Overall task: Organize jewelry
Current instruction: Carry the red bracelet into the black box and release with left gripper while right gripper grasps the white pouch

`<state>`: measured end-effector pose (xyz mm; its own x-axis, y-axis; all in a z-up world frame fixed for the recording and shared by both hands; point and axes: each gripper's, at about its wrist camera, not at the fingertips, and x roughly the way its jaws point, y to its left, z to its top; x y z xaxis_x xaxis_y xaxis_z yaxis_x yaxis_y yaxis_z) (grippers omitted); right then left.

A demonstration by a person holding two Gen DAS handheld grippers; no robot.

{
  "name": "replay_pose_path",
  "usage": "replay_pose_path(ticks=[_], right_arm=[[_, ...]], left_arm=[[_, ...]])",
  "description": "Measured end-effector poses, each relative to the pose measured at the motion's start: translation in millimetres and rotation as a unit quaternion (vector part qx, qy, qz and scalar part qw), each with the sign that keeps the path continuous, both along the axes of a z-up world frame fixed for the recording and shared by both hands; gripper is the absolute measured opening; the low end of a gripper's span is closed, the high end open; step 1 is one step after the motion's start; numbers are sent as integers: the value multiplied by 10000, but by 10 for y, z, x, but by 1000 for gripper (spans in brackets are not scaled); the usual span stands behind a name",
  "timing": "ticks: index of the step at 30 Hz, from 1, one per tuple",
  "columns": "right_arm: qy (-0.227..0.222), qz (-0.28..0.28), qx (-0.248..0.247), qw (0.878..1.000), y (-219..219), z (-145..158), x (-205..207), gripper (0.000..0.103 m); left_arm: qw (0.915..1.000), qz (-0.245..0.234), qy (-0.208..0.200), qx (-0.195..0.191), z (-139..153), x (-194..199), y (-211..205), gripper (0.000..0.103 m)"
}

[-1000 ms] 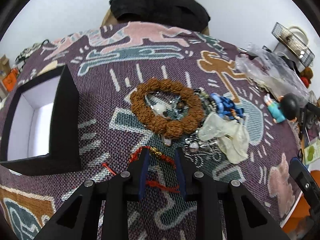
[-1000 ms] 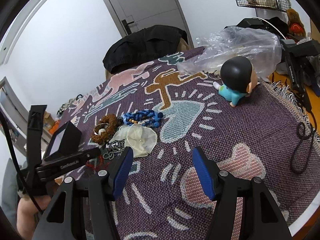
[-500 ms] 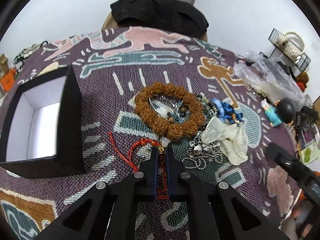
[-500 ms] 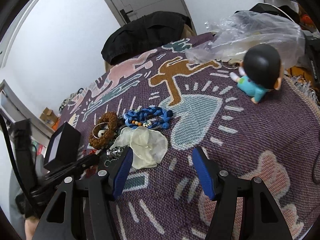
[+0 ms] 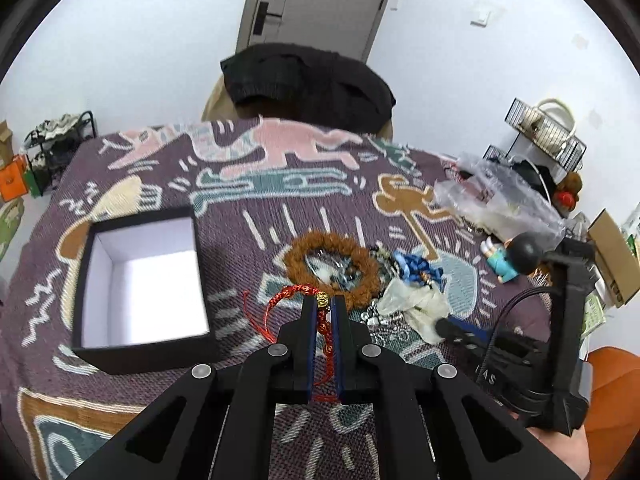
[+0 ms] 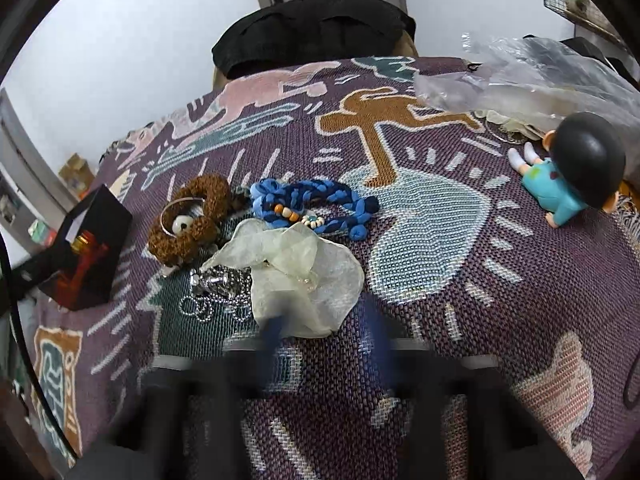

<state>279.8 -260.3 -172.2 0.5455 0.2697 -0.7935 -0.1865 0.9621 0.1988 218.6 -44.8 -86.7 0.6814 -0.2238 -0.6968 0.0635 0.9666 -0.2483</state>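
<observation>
My left gripper (image 5: 323, 310) is shut on a red cord bracelet (image 5: 294, 294) with a gold bead and holds it above the cloth, right of an open black box (image 5: 140, 280) with a white inside. A brown bead bracelet (image 5: 332, 266), a blue braided bracelet (image 6: 316, 202), a sheer cream pouch (image 6: 296, 276) and a silver ball chain (image 6: 216, 292) lie in a cluster. My right gripper (image 6: 326, 332) is blurred, with its jaws apart, just before the pouch. The box (image 6: 90, 248) and the red bracelet (image 6: 86, 258) show at left in the right wrist view.
A patterned purple cloth (image 5: 280, 184) covers the table. A black-haired toy figure (image 6: 576, 172) and a clear plastic bag (image 6: 532, 76) lie at the right. A black garment (image 5: 308, 80) hangs on a chair at the far edge.
My left gripper closed on the red bracelet and lifted it off the cloth, pulling back. My right gripper moved forward and left toward the cream pouch.
</observation>
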Motion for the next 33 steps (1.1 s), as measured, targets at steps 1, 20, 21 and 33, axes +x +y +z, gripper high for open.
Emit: replay_pose_path(ticks=[1, 20, 21, 33], right_arm=[[16, 17, 52, 10000, -6, 13, 9, 3], [-1286, 347, 222, 9908, 246, 1150, -304, 3], [-1331, 367, 223, 9902, 269, 1187, -309, 3], [-1622, 804, 248, 9832, 825, 1546, -313, 3]], left_arm=[[10000, 14, -49, -11, 40, -12, 40, 7], [9983, 471, -305, -180, 239, 44, 883, 7], [9982, 487, -306, -196, 233, 56, 922, 7], [9932, 829, -333, -742, 104, 84, 1308, 90]])
